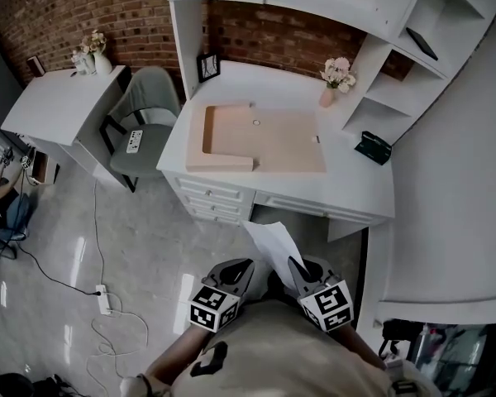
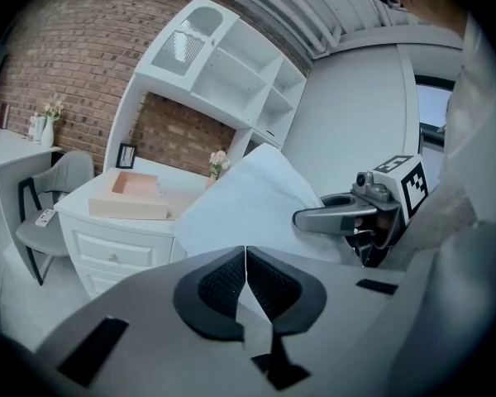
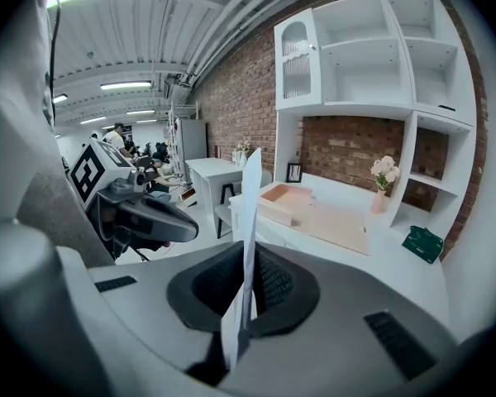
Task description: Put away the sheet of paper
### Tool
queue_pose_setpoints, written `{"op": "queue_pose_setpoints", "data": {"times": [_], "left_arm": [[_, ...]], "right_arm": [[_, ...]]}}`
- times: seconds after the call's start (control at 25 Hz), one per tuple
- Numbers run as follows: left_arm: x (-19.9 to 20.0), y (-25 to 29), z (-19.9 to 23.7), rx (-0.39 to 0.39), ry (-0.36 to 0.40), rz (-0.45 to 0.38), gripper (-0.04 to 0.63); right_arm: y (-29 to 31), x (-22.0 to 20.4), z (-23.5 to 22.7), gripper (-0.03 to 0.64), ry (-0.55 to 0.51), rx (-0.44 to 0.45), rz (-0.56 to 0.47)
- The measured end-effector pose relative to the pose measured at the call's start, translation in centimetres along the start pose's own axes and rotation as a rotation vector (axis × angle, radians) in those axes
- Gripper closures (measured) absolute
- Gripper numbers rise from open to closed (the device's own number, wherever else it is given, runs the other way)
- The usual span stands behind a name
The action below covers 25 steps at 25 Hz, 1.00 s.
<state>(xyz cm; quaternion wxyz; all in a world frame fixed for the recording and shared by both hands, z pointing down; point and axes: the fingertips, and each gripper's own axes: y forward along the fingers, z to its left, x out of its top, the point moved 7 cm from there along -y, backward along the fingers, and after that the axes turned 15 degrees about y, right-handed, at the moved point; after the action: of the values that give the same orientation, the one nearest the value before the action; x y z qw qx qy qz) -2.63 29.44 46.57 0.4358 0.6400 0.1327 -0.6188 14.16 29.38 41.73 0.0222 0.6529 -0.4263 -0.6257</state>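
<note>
A white sheet of paper (image 1: 271, 240) stands on edge, pinched at its lower edge in my right gripper (image 1: 293, 263), which is shut on it. In the right gripper view the sheet (image 3: 250, 197) rises thin and upright from between the pads of the right gripper (image 3: 246, 281). My left gripper (image 1: 245, 265) hangs just left of it, jaws shut together with nothing between them (image 2: 245, 265). From the left gripper view the paper (image 2: 248, 205) spreads broad behind the jaws. Both grippers are held close to my body, short of the white desk (image 1: 368, 190). An open beige file box (image 1: 264, 139) lies on the desk.
A flower vase (image 1: 330, 88), a small picture frame (image 1: 208, 66) and a dark green object (image 1: 372, 147) stand round the box on the desk. White shelves (image 1: 401, 81) rise at the right. A grey chair (image 1: 145, 122) is left of the desk. A power strip (image 1: 104, 299) with cables lies on the floor.
</note>
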Motion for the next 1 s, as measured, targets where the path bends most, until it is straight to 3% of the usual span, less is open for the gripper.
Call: {"op": "queue_pose_setpoints", "data": {"times": [0.28,0.6,1.0], "left_arm": [[0.7,3.3,-0.4,-0.018,0.012,0.041,0.575],[3.4,7.6,-0.1,0.015,0.059,0.052,0.575],[6.1,11.7,-0.7,0.114,0.048,0.061,0.575]], "right_arm": [[0.3,-0.2,-3.3,0.589,0.033,0.015,0.003],[0.8,1.7,-8.6,0.589,0.029,0.035,-0.027],[1.4,4.0,-15.2,0.589,-0.012,0.120,-0.026]]}}
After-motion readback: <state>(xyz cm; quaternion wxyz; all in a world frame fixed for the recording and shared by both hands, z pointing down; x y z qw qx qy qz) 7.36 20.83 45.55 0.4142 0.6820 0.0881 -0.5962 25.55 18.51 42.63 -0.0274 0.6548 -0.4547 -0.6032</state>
